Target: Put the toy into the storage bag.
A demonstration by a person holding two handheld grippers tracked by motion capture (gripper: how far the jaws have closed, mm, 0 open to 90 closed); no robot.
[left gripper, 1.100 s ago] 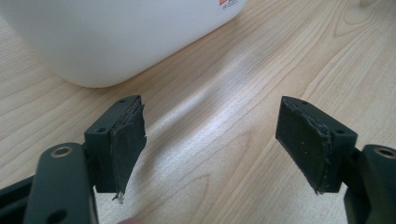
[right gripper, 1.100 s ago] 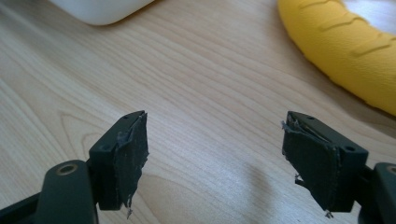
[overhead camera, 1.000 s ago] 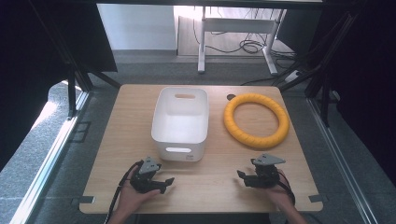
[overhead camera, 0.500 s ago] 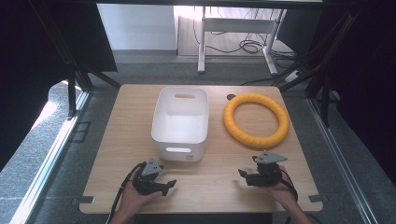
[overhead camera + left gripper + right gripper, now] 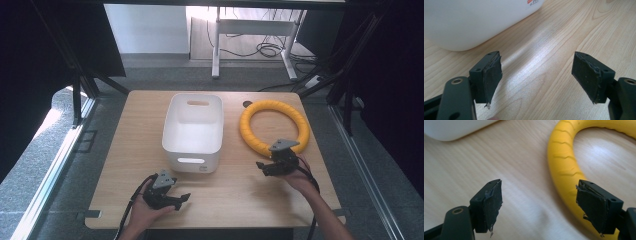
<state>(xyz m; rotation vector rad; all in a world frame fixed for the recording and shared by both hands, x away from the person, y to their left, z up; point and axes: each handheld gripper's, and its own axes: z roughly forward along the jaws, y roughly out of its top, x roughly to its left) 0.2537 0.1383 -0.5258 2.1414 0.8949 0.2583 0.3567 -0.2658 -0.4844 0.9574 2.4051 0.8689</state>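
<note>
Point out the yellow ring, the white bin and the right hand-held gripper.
yellow ring point(image 5: 248, 131): high view, on its left curve.
white bin point(image 5: 193, 154): high view, on its near wall above the handle slot.
right hand-held gripper point(image 5: 261, 166): high view, between its open fingertips.

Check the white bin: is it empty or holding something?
Empty. The high view shows the white bin's bare inside; the yellow ring lies beside it.

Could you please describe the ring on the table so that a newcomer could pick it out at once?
Start at the wooden table and find the white bin in its middle. Beside it, on the side of the right gripper, lies the yellow ring, flat, the one bright, hollow, ribbed thing there.
</note>
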